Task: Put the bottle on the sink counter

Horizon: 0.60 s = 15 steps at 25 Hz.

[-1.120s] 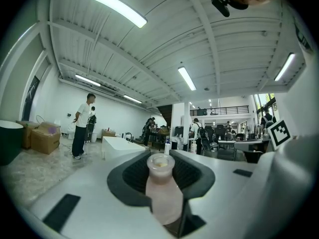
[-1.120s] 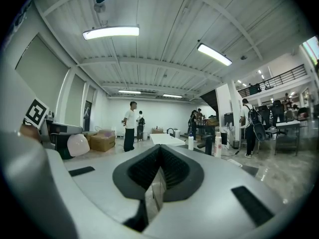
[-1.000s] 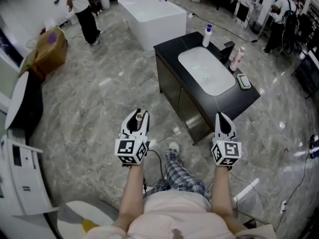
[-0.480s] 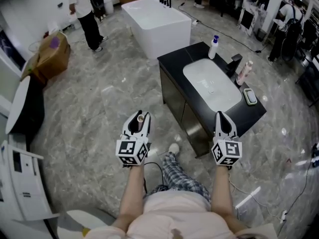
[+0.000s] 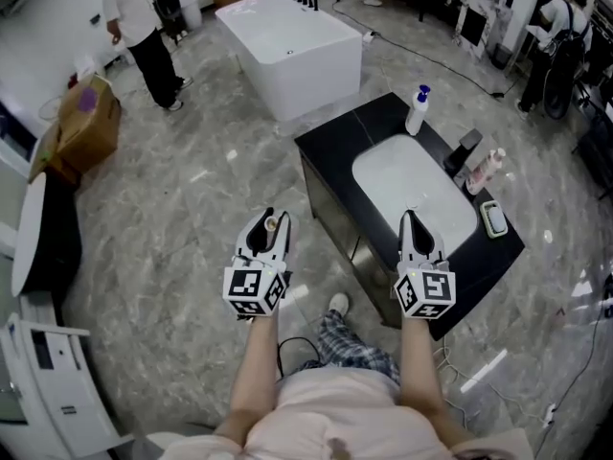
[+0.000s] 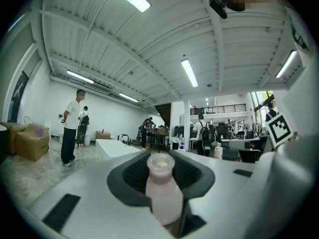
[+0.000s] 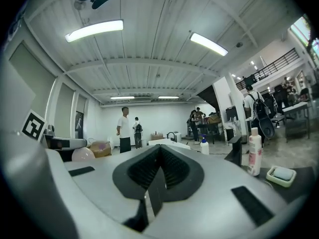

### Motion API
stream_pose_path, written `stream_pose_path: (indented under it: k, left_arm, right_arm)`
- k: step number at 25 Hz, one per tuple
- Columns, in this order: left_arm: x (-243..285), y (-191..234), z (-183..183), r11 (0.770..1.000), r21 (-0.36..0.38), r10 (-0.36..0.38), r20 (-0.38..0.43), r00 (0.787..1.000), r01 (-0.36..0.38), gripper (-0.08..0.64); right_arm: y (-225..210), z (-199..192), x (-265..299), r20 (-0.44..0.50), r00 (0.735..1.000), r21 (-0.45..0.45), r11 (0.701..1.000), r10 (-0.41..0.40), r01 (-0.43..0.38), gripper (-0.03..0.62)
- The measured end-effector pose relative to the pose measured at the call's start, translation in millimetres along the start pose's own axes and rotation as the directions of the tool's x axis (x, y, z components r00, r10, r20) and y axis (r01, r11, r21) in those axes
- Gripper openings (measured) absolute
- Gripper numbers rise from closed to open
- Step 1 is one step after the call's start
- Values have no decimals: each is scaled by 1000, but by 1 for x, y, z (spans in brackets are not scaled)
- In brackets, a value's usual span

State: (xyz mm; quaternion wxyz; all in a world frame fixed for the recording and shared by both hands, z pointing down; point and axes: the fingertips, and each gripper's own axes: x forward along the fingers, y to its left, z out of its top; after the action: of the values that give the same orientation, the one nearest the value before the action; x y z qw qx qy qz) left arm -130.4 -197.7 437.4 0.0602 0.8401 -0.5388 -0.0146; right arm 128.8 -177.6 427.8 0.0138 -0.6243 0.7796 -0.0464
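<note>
A small pale pink bottle (image 6: 162,188) with an open round mouth stands upright between the jaws of my left gripper (image 6: 164,183), which is shut on it. In the head view the left gripper (image 5: 267,230) hangs over the marble floor, left of the black sink counter (image 5: 330,137), with the bottle (image 5: 271,224) showing at its tip. My right gripper (image 5: 414,234) is shut with nothing in it and hovers over the counter's near edge, beside the white basin (image 5: 372,166). In its own view the right gripper (image 7: 159,171) has its jaws pressed together.
On the counter stand a white pump bottle (image 5: 417,111), a black tap (image 5: 465,151), a pink bottle (image 5: 487,169) and a soap dish (image 5: 494,218). A white bathtub (image 5: 287,41) is behind it. A person (image 5: 139,32) and a cardboard box (image 5: 81,123) are at the far left.
The view has come closer to the sink counter. The right gripper now hangs over the counter's near edge instead of the floor. The left gripper still holds the bottle.
</note>
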Motion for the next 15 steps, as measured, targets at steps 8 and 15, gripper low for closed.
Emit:
stream_pose_path:
  k: [8,15]
  left_arm:
    - [59,-19,-9,998,25,-54,-20,998,55,133]
    - [81,-18,-10,996,23,-84,-31,996,85,133]
  right_arm:
    - [-29,-9,30,-12,1000,10,1000,-14,14,15]
    - [-24,-15,44,-26,1000,10,1000,-13,13,15]
